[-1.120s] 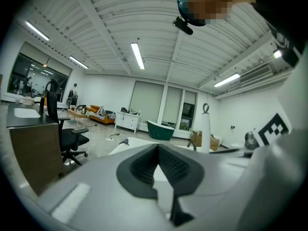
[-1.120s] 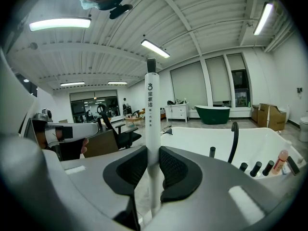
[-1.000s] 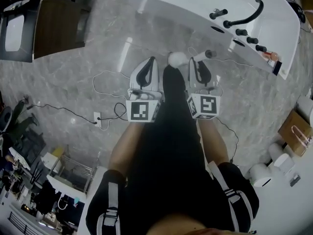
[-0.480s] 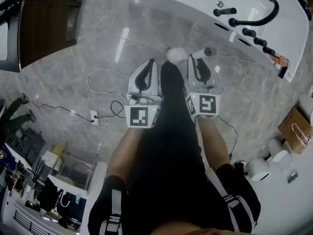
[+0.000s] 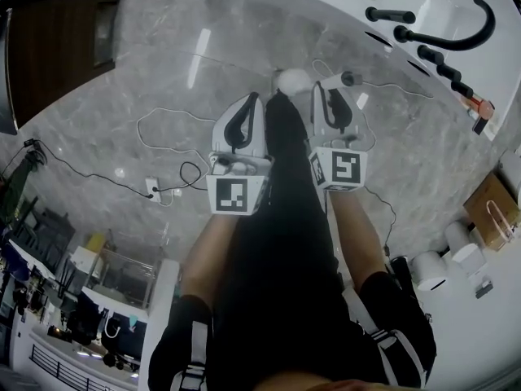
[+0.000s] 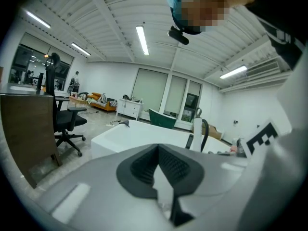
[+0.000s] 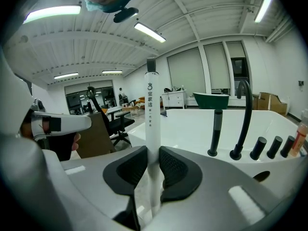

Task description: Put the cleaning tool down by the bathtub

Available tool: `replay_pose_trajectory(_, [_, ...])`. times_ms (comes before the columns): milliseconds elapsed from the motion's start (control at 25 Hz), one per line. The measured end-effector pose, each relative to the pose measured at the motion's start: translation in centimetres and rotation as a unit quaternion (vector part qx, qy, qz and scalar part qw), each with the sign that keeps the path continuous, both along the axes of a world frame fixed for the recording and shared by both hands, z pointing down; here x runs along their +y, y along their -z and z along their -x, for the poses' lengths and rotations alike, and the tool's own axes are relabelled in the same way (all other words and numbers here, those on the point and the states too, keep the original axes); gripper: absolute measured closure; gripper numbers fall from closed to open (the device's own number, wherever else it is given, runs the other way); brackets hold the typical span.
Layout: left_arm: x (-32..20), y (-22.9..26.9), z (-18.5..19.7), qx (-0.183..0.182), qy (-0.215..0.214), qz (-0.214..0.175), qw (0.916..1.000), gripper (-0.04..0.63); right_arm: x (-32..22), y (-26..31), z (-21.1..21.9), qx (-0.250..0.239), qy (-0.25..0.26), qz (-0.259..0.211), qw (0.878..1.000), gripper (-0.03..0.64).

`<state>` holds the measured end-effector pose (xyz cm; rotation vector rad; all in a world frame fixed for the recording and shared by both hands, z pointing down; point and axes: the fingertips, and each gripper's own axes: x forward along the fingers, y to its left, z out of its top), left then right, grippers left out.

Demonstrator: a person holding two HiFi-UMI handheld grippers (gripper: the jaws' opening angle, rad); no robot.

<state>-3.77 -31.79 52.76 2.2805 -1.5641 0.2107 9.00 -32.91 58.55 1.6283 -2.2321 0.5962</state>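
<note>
Cleaning tool [image 7: 153, 110]: a slim white handle with a dark grey cap at its far end, held off the floor in the right gripper [image 7: 153, 163], not yet set down.
Long axis: in the right gripper view the handle runs straight up through the jaws and out past their tips, cap end uppermost.
Heading: in the head view the short stretch of the tool [image 5: 336, 81] beyond the jaws slants toward the bathtub [image 5: 423, 5], cap end leading.
Writing: dark characters run down the handle, a small round logo first, then "宝家洁". The finer line beneath is too small to read.
Right gripper [image 5: 328, 96]: clenched on the handle, a dark ribbed pad pressing on each side.
Left gripper [image 6: 157, 152]: jaws closed together with nothing between them. In the head view it [image 5: 247, 108] is level with the right one, the person's dark-clad leg between them.
Markers: each gripper's cube bears a black-and-white square pattern, no letters.
Bathtub [image 7: 192, 129]: white, just ahead of the grippers, with a black curved faucet [image 7: 242, 119] and black knobs on its rim.
Floor [image 5: 146, 80]: grey marble with thin cables lying on it.
</note>
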Motion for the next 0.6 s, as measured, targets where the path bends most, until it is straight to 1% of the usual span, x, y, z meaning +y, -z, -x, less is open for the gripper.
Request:
replay_pose_trajectory(80, [-0.6,-0.9,-0.1,-0.006,-0.004,-0.005,1.0000,0.588,-0.8,-1.6,0.0,0.001,-0.002,0.001,1.000,0.535])
replay_pose_trajectory(160, [-1.1,-2.3,-0.1,-0.007,-0.007,0.000,0.9999,0.588,-1.5,-3.3,0.1,0.001,-0.005,0.004,1.000,0.535])
replay_pose_trajectory(280, [-1.6,-4.5,0.2,-0.002,-0.003,0.010,0.9999,0.588,-2.4,-6.1,0.3,0.002,-0.010,0.011,1.000,0.535])
replay_pose_trajectory(600, [-3.1,-9.4,0.7,0.010,0.004,0.024,0.9996,0.588,-4.7,-11.4,0.4,0.009,-0.015,0.015,1.000,0.535])
